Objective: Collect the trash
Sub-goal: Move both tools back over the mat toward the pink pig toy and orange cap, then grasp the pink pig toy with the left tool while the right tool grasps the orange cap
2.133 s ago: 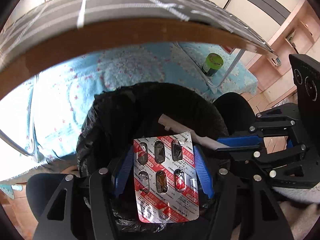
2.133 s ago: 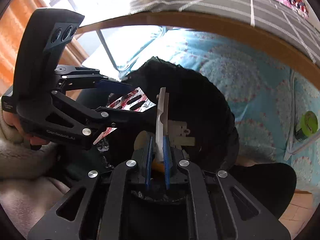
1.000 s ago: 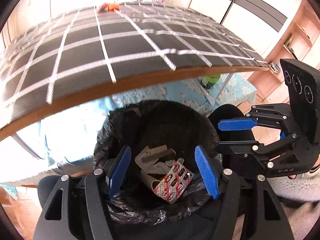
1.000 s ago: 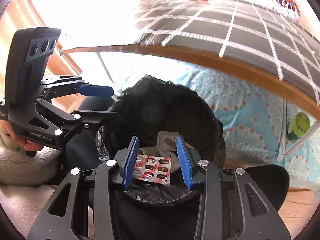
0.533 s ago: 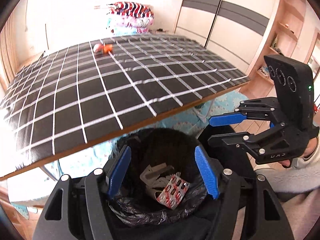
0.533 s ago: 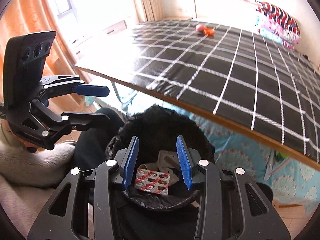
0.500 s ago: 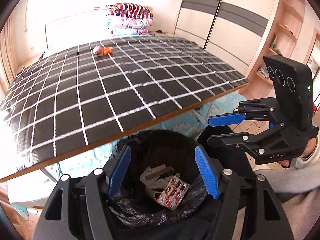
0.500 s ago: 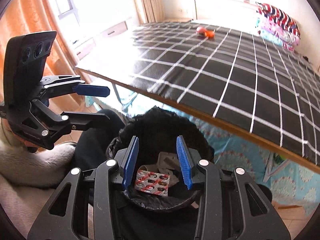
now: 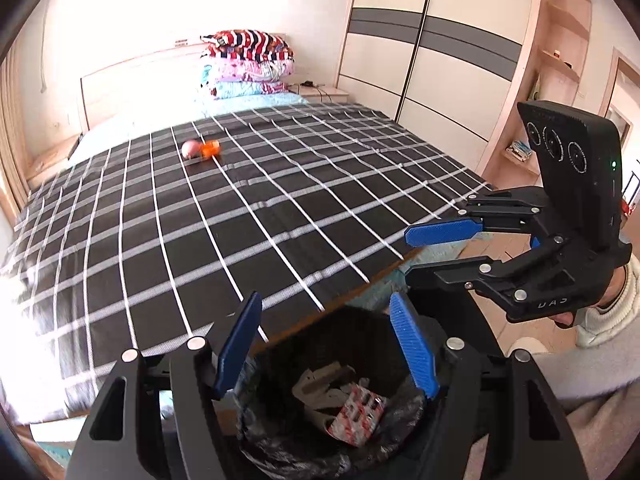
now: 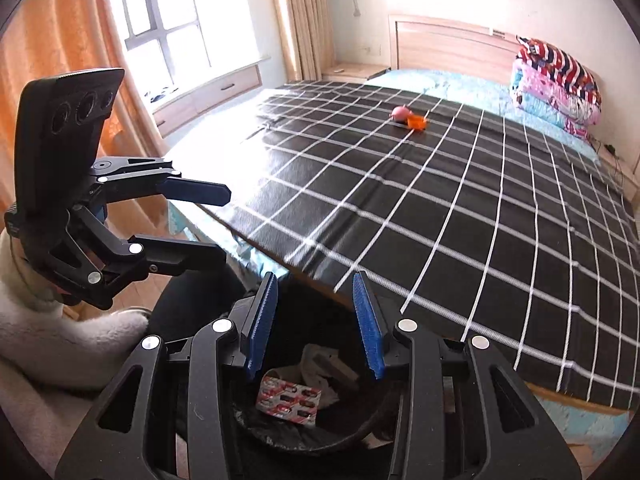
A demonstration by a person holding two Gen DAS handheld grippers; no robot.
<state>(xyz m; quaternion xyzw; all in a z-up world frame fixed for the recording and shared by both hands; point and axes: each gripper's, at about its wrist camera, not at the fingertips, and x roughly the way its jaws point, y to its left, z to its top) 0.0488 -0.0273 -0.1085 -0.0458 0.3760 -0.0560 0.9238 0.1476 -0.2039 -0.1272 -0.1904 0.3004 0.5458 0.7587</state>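
Observation:
A bin lined with a black bag stands below both grippers, also in the right wrist view. In it lie a red and silver pill blister and grey-white plastic scraps. My left gripper is open and empty above the bin; it also shows in the right wrist view. My right gripper is open and empty above the bin; it also shows in the left wrist view. A pink ball and orange piece lie far off on the bed.
A bed with a black checked cover fills the view ahead, its wooden edge just beyond the bin. Folded quilts are stacked at its head. A wardrobe stands to the right, a window with orange curtains to the left.
Both grippers have opened and dropped the pill blister and the white plastic piece into the bin. Both have then risen and tilted up from the bin toward the bed top.

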